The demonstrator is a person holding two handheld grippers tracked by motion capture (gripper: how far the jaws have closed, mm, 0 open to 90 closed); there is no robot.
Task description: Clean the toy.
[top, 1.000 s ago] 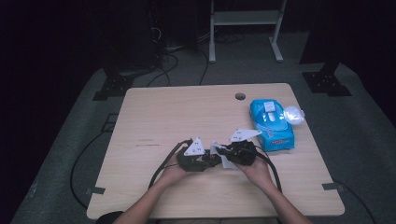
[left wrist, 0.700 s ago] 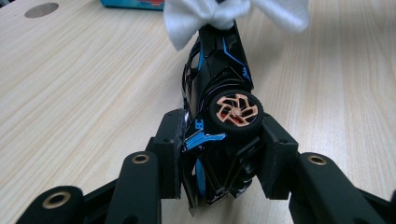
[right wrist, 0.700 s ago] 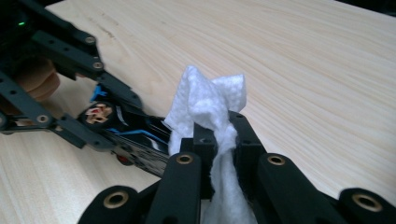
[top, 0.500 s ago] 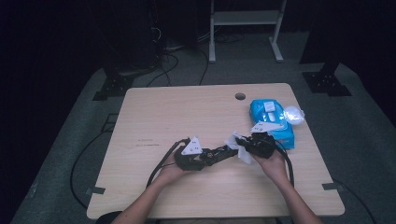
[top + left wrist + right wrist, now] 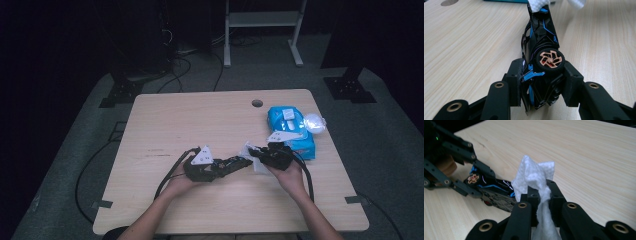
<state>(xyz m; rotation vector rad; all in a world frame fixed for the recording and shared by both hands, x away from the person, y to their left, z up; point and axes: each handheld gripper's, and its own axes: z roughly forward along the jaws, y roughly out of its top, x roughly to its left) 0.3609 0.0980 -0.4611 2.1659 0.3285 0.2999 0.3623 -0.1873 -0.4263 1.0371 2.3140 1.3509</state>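
My left gripper [image 5: 541, 82] is shut on the rear of a black toy car [image 5: 540, 37] with blue lines and copper wheels; the car lies tipped on its side just above the table, nose pointing away. In the high view the left gripper [image 5: 220, 166] holds the toy car [image 5: 235, 162] near the table's middle front. My right gripper [image 5: 541, 192] is shut on a bunched white wipe [image 5: 534, 173], which stands up between the pads and rests against the toy car [image 5: 496, 187] at its front end. From above, the right gripper [image 5: 260, 152] and the wipe [image 5: 256, 160] sit just right of the car.
A blue wipes pack [image 5: 290, 127] lies at the right side of the wooden table [image 5: 200, 120], with a crumpled clear wrapper [image 5: 315, 121] beside it. A cable hole [image 5: 257, 103] is near the far edge. Cables trail from both grippers toward the front.
The right gripper with the wipe has slid to the right, from over the car's middle to its front end. The left gripper and the car have stayed where they were.
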